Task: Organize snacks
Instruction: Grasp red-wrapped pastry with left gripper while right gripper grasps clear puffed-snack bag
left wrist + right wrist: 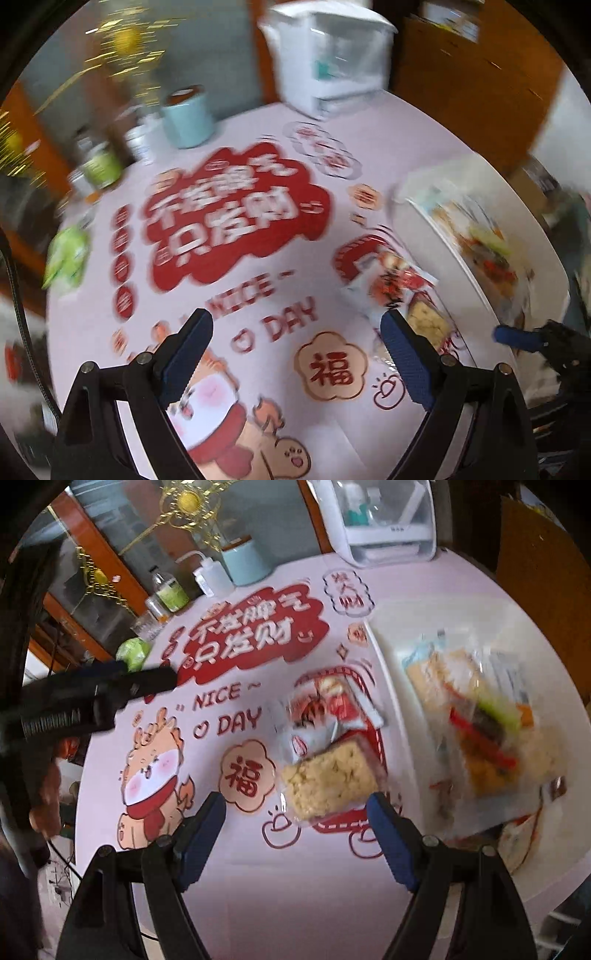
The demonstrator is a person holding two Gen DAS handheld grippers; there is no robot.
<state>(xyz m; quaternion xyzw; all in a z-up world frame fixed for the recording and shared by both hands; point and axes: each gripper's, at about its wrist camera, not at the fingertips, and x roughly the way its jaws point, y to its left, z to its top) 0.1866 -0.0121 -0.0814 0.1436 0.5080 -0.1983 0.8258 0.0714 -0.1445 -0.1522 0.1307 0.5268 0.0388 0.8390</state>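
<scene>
A clear packet with a yellow puffed-rice cake (328,779) lies on the printed pink tablecloth (240,867), just beyond my right gripper (295,806), whose jaws stand open and empty on either side of its near edge. A red-and-white snack packet (325,709) lies touching it on the far side. My left gripper (295,330) hovers open over bare cloth, with the same yellow packet (428,325) and red-and-white packet (391,280) beside its right finger. A white tray (384,664) on the right holds several mixed snacks. A green packet (66,258) lies at the table's far left.
At the back stand a white lidded box (384,535), a light blue canister (245,563), a squeeze bottle (212,578), a green-labelled bottle (170,592) and a glass (147,627). Wooden cabinets rise behind. The table's edge curves close on the left.
</scene>
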